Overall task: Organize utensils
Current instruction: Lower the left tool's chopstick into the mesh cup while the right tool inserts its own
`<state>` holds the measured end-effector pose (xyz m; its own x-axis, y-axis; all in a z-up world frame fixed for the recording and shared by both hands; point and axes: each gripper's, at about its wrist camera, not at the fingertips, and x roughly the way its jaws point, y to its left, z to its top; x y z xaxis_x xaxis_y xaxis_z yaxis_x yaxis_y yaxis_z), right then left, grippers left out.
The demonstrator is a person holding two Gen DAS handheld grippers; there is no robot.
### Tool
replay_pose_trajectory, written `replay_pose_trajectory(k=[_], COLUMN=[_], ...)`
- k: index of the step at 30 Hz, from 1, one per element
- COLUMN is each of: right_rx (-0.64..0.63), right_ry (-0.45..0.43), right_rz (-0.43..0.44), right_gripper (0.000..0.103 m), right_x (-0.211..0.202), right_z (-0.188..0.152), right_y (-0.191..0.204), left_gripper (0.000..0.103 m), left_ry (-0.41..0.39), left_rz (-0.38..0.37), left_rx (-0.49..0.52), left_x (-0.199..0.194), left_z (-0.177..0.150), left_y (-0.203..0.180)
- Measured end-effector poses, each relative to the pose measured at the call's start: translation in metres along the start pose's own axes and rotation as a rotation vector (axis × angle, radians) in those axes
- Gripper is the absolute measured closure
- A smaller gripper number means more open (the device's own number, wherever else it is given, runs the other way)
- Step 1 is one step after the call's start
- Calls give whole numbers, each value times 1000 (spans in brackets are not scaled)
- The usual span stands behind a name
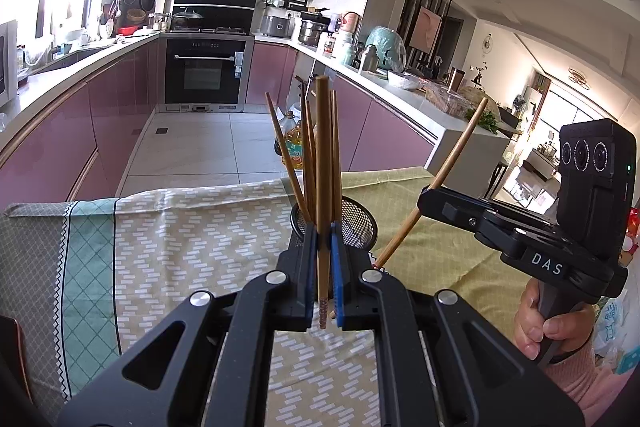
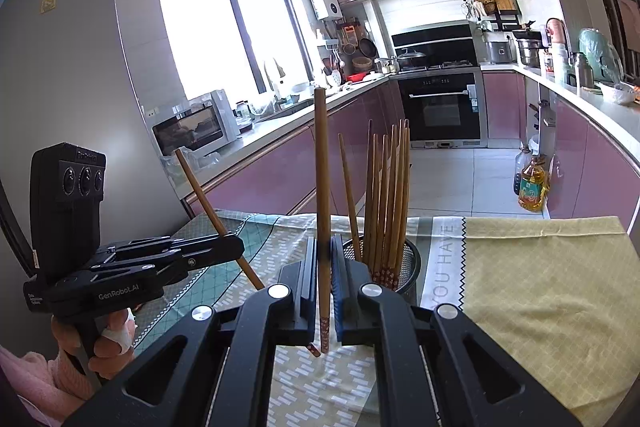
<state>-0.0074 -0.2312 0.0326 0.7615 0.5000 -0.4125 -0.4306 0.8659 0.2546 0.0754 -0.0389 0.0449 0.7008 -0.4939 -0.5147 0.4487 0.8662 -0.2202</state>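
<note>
Gripping one chopstick (image 1: 323, 163) upright, the left gripper (image 1: 323, 247) stood beside the mesh holder (image 1: 360, 223) while the right gripper (image 2: 323, 251) pinched another chopstick (image 2: 322, 187).

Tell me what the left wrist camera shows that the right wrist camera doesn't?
Only the left view shows the living room beyond the counter. Only the right view shows the fridge, window and the "YOU HAVE" lettering. Both share the mesh holder of chopsticks, plus each claw, left claw and right claw, gripping one chopstick.
</note>
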Motion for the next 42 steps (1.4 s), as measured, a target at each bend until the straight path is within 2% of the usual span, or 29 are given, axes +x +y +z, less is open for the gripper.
replay_pose_trajectory(k=[42], right_rx=[-22], right_ry=[-80], right_rz=[5], right_gripper=[97], right_x=[-12], right_z=[27], right_y=[-6], left_gripper=[95], left_ry=[-89], left_rz=[-7], left_rx=[47], left_x=[-17], left_z=[22], left_y=[-14])
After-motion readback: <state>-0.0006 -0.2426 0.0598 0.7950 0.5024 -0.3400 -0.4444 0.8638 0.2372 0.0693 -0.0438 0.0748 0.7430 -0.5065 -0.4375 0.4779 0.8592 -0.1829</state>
